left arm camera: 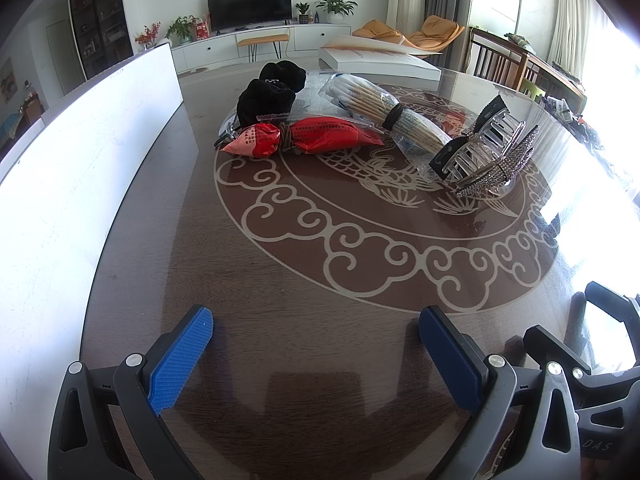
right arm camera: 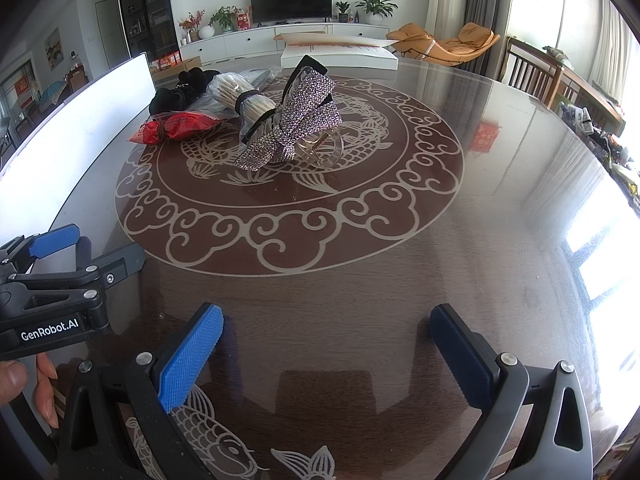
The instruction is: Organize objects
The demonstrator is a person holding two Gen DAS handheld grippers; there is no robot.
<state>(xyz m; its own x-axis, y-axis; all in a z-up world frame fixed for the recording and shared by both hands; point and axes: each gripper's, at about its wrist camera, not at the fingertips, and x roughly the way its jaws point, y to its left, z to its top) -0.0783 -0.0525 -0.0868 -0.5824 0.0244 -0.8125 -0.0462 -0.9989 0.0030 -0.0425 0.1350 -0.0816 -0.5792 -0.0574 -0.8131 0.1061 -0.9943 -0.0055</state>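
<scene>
Both grippers are held low over the counter (left arm camera: 280,340), side by side, with nothing gripped.

The left gripper (left arm camera: 316,354) is levelled just above the glass, its blue-padded fingers (left arm camera: 180,360) spread wide and aimed at the cluster ahead. From left to right there lie a white board (left arm camera: 80,160), a black scrunchie (left arm camera: 272,92), a red packet (left arm camera: 304,138) tied at its middle, a bagged bundle of wooden sticks (left arm camera: 384,114) and a rhinestone hair claw (left arm camera: 496,160). The right gripper (right arm camera: 326,354) is held alongside, its fingers (right arm camera: 190,358) likewise spread apart and empty.
</scene>
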